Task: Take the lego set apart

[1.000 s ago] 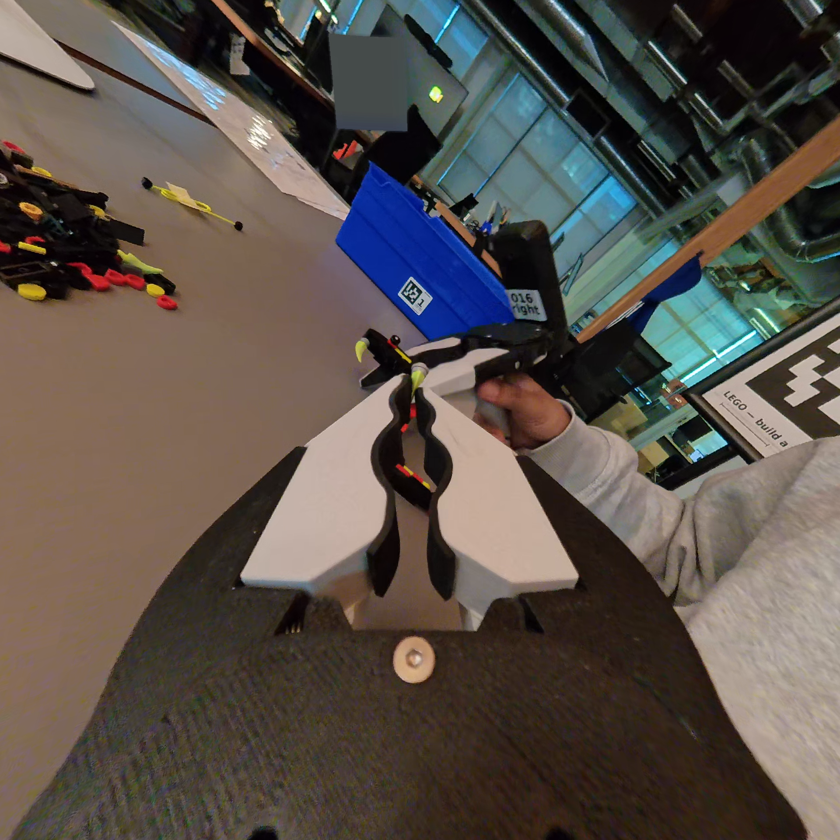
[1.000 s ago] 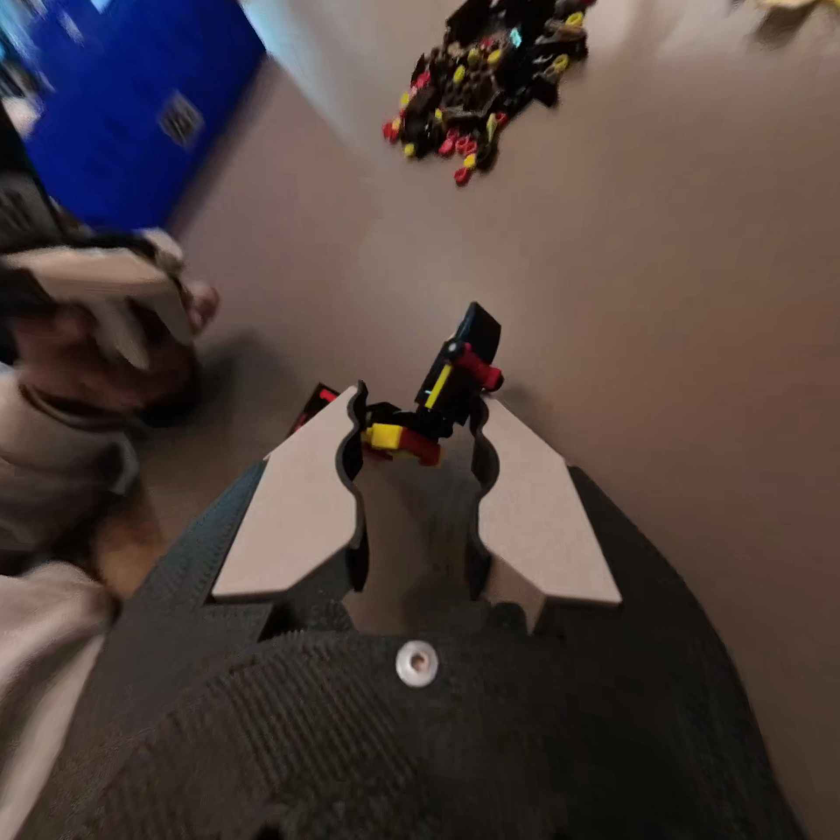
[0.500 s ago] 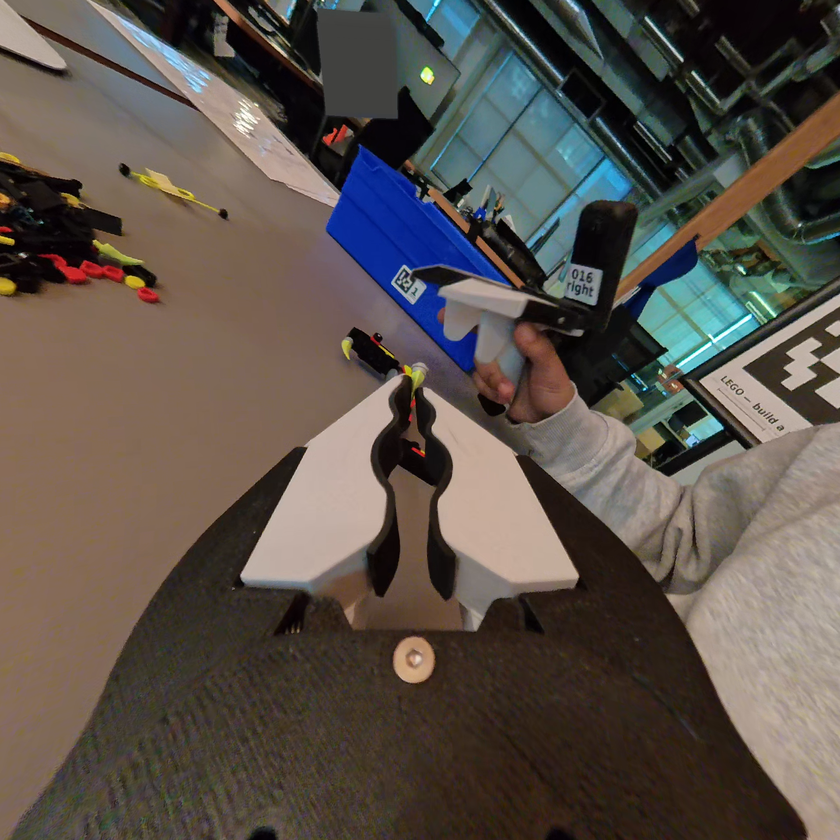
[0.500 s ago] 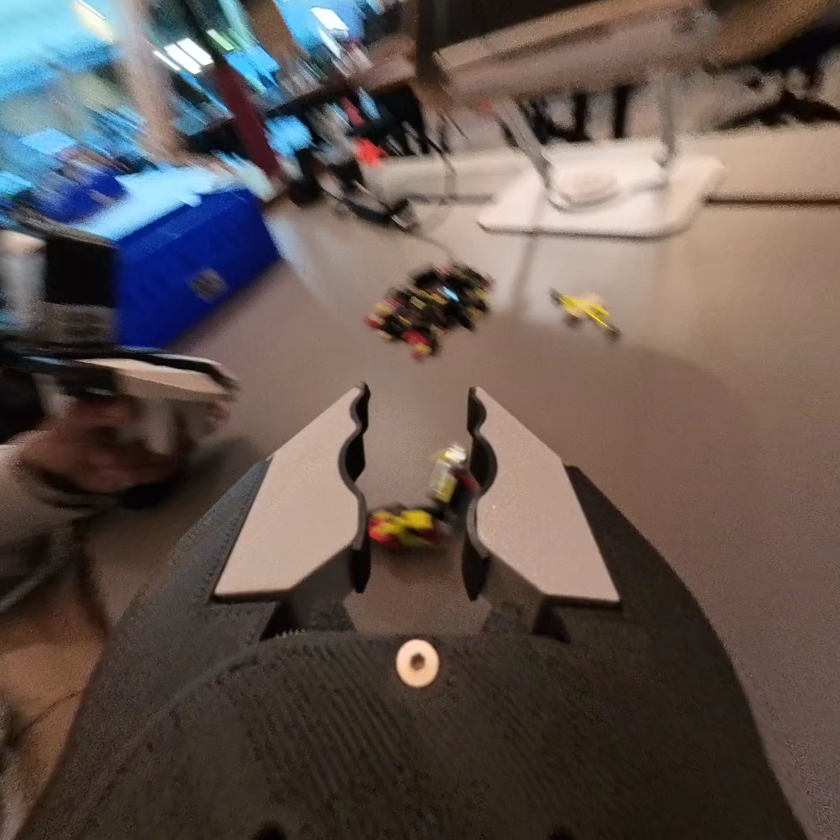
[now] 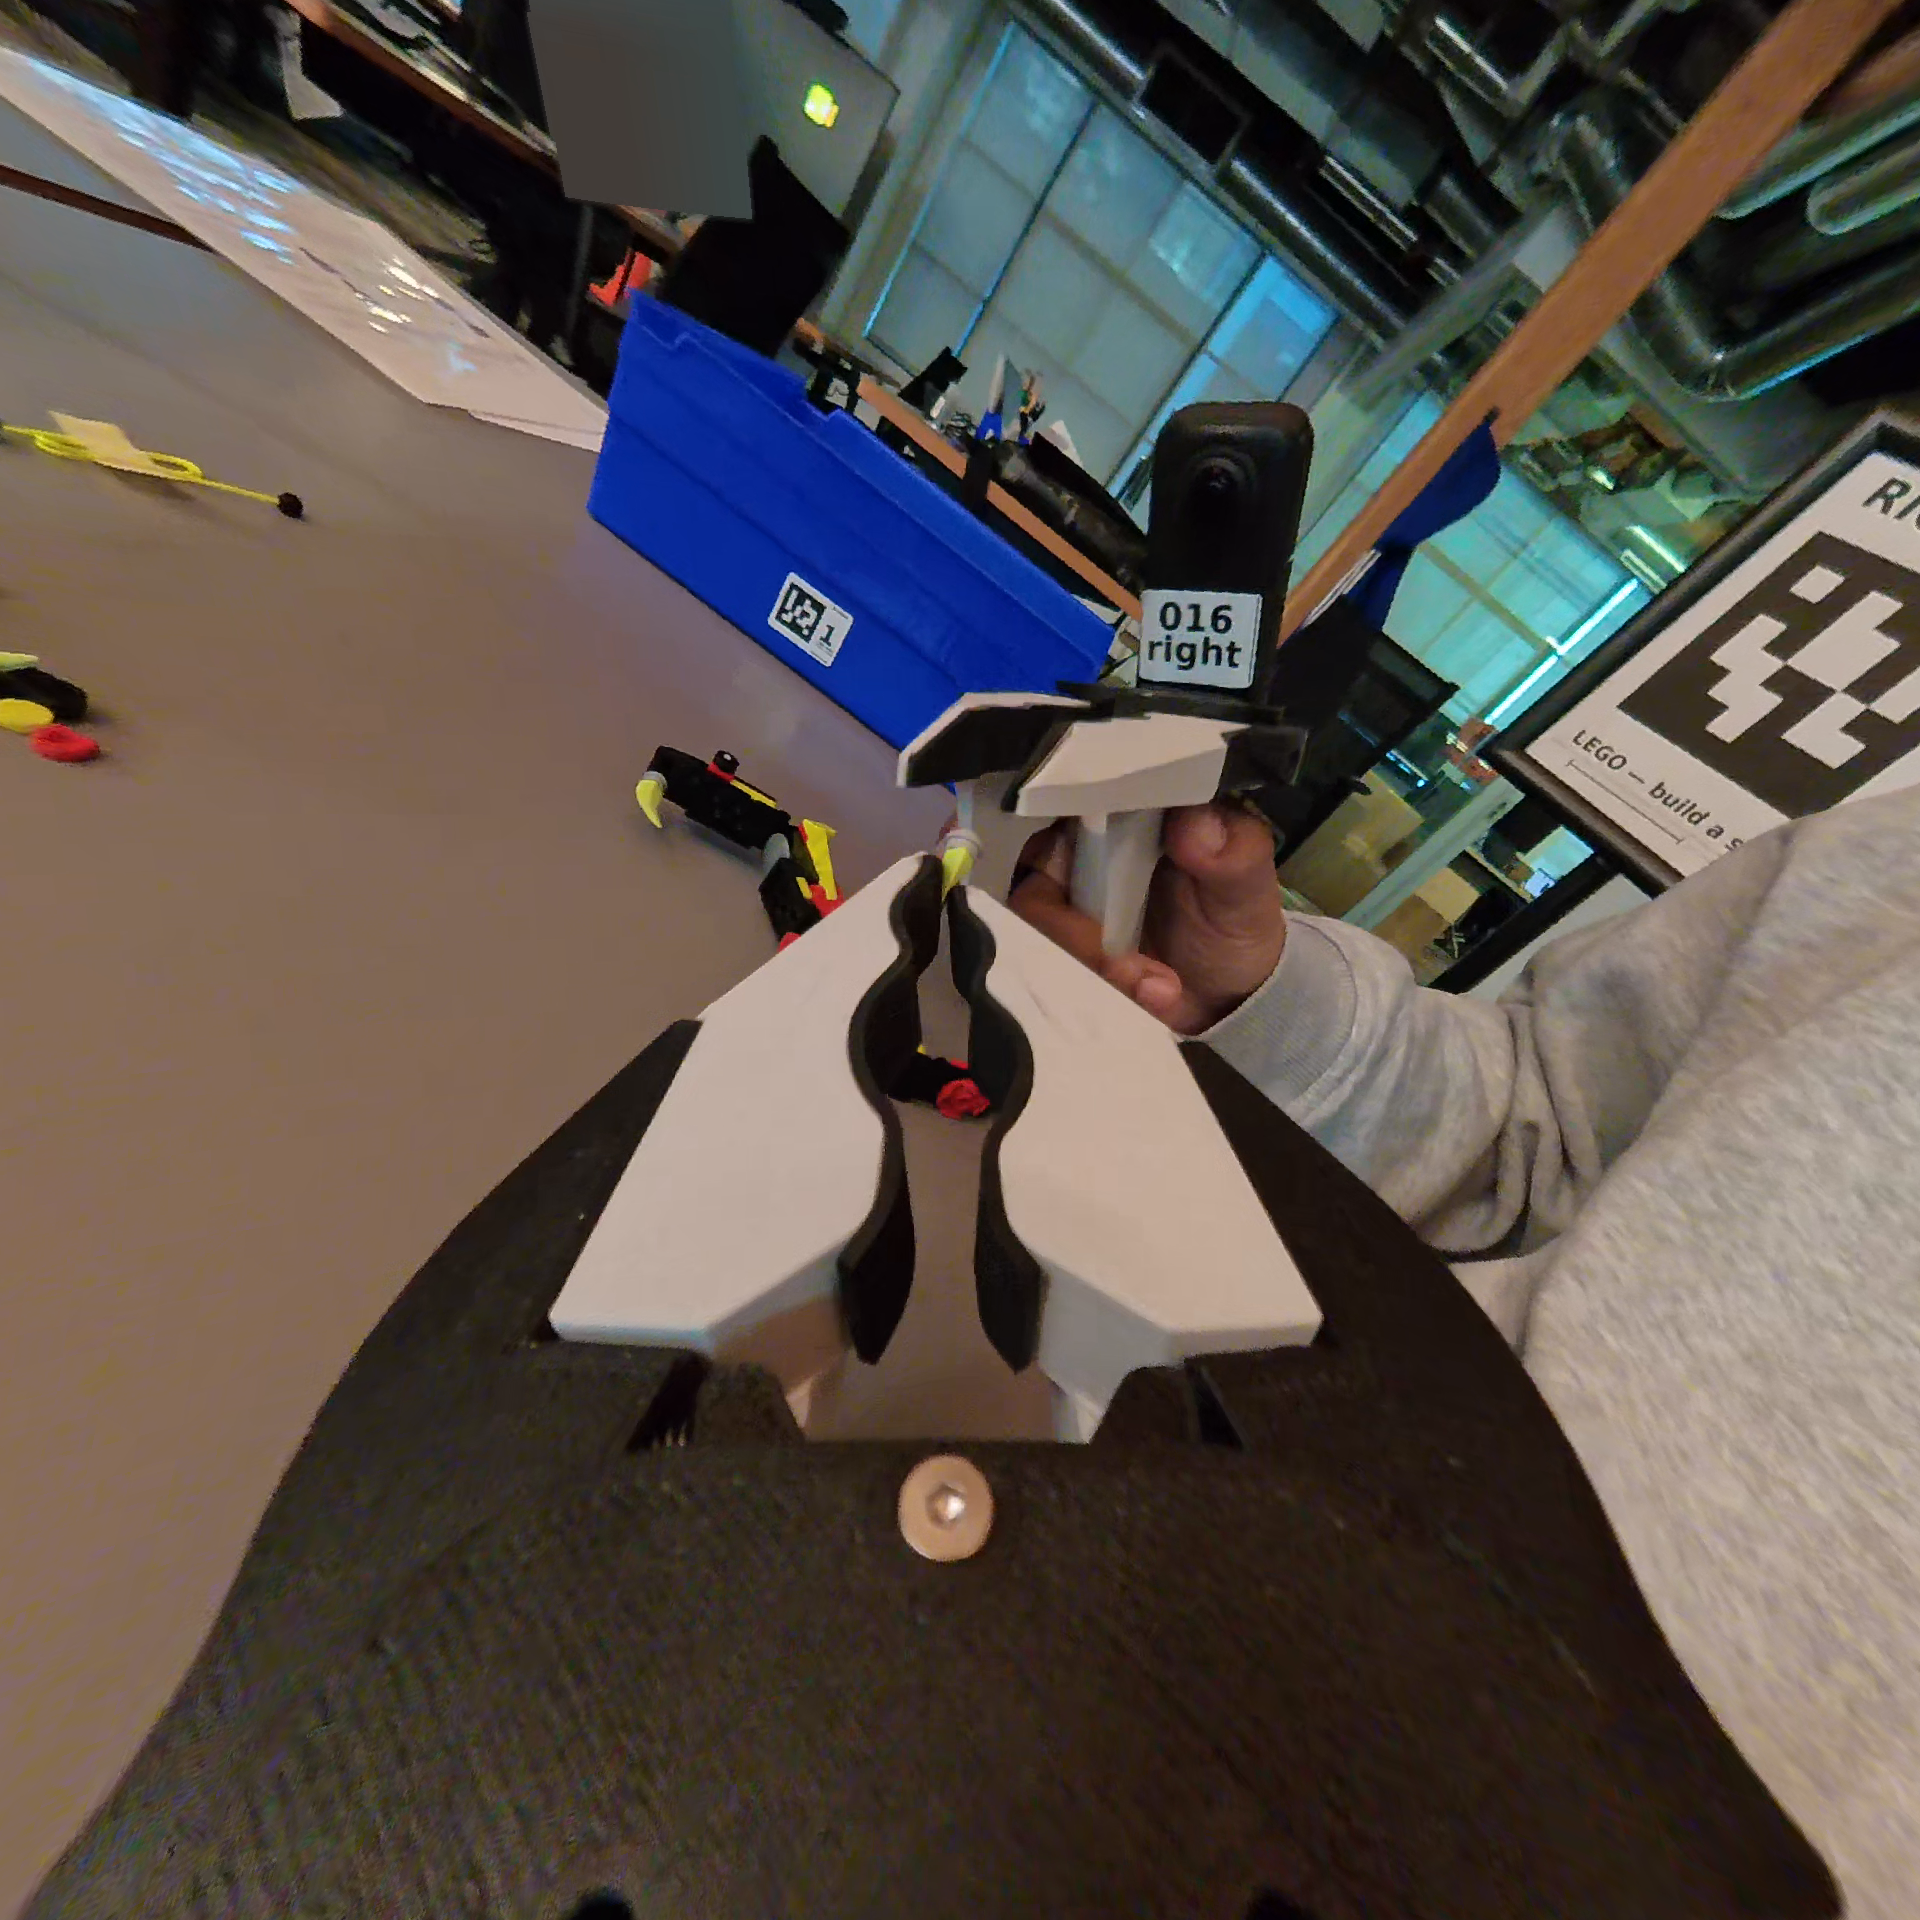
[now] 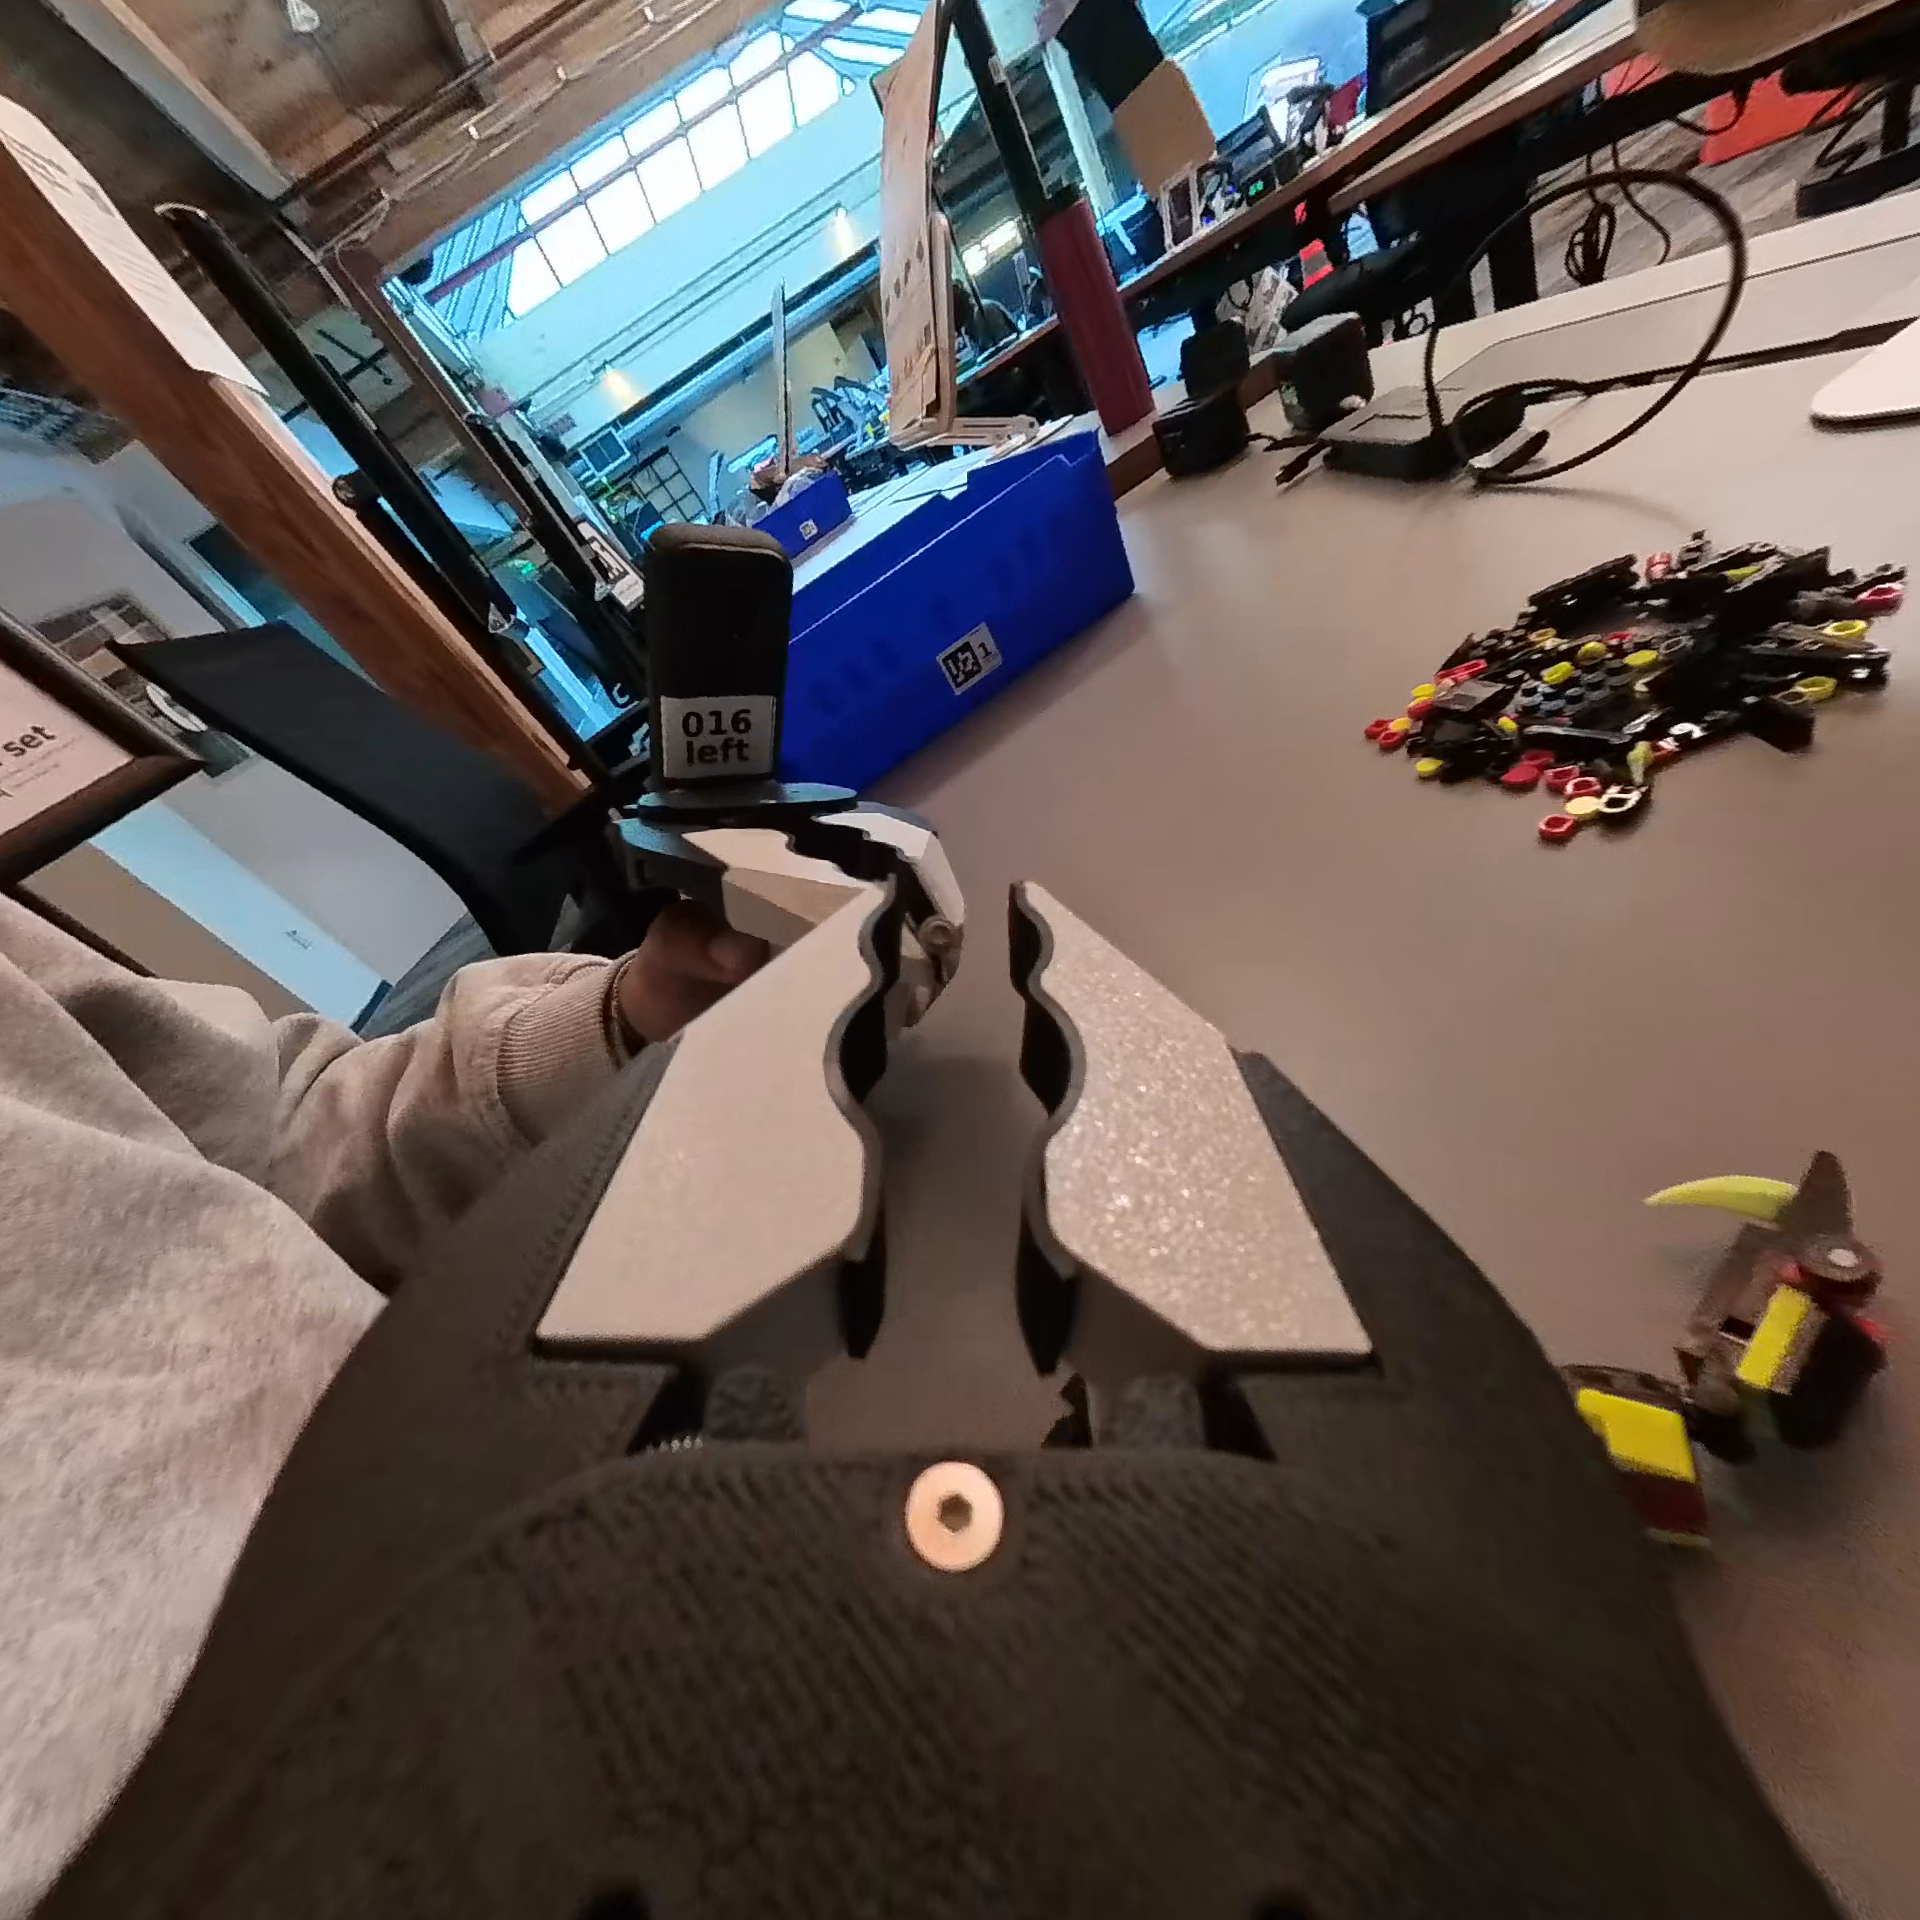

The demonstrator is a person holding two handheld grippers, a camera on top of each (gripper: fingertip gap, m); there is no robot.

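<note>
Just dropped beside the blue bin [image 5: 831, 540]: model chunk [image 5: 738, 821] on the desk [image 5: 312, 935], right gripper [image 6: 951, 914] jaws spread empty, left gripper [image 5: 940, 883] pinching a small claw piece [image 5: 954, 860], one more part freed.

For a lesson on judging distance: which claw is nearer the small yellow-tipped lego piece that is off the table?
Left. The left claw is shut on the yellow-tipped piece, pinching it at its tips. The right claw is open, with the piece just ahead of its tips, not gripped.
</note>
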